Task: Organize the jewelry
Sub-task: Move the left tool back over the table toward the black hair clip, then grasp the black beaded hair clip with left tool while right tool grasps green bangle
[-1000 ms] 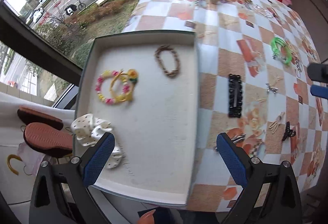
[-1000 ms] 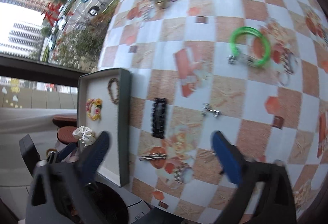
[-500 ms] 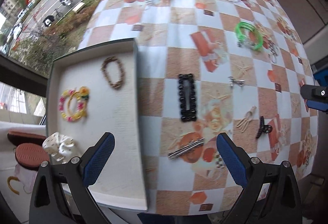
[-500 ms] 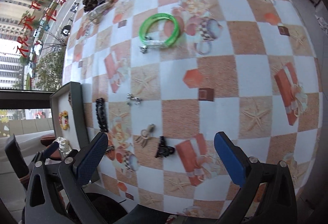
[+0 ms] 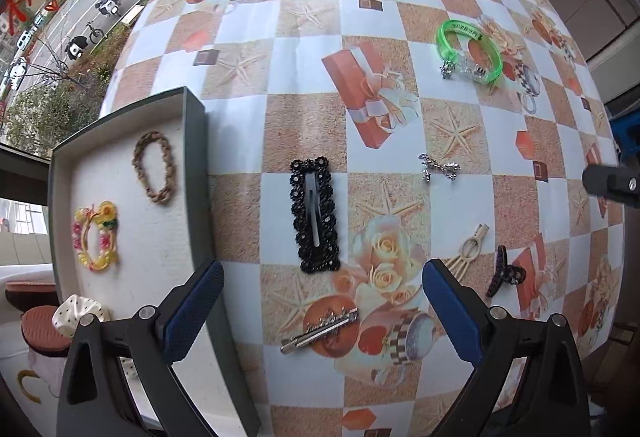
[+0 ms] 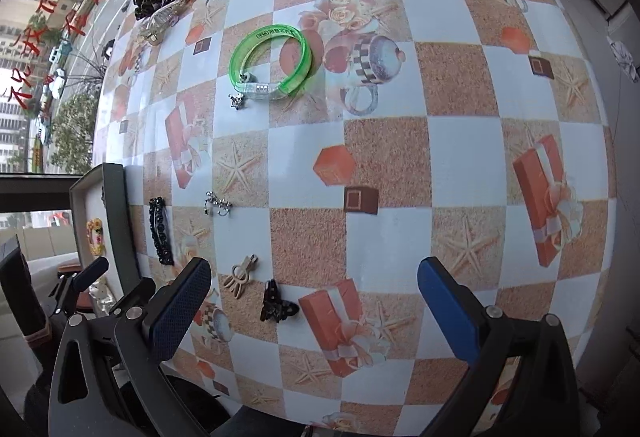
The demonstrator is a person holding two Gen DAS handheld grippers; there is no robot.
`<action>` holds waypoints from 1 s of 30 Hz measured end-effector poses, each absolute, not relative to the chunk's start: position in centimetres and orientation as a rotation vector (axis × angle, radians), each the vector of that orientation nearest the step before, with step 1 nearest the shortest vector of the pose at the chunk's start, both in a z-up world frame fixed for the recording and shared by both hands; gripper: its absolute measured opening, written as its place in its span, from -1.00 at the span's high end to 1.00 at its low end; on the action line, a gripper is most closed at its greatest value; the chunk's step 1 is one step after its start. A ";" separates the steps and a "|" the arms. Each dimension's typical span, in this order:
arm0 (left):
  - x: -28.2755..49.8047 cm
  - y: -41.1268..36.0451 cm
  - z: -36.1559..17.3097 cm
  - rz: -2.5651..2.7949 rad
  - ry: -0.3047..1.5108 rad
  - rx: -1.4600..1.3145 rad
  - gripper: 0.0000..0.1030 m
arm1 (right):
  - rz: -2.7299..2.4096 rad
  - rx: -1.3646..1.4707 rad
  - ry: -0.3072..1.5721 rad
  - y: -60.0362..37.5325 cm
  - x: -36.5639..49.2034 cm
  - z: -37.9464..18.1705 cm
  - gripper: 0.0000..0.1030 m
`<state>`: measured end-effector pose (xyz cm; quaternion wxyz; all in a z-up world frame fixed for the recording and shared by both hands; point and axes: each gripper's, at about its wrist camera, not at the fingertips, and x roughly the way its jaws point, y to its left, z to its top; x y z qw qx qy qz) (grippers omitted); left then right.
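Both grippers — left, right — gape empty; tray holds three pieces.

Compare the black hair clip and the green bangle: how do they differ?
The black hair clip is a flat, opaque, lacy rectangle lying close to the tray; the green bangle is a translucent ring lying farther out on the table. Both lie loose on the tablecloth, ungripped.

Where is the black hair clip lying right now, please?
In the left wrist view the black hair clip lies on the tablecloth just right of the tray, ahead of the open left gripper, with a silver clip nearer.
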<state>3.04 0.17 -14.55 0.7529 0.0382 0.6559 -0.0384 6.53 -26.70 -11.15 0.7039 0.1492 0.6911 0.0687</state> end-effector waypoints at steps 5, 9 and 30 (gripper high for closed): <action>4.0 0.0 -16.0 -0.069 1.447 0.083 -0.98 | 0.121 0.325 1.520 -26.3 9.3 -11.6 -0.99; 4.6 0.0 -17.2 -0.052 1.458 0.078 -0.98 | 0.098 0.339 1.513 -26.4 12.0 -12.3 -0.99; 6.5 1.1 -21.2 -0.019 1.478 0.036 -0.94 | -0.018 0.131 1.492 -23.6 19.3 -16.3 -0.40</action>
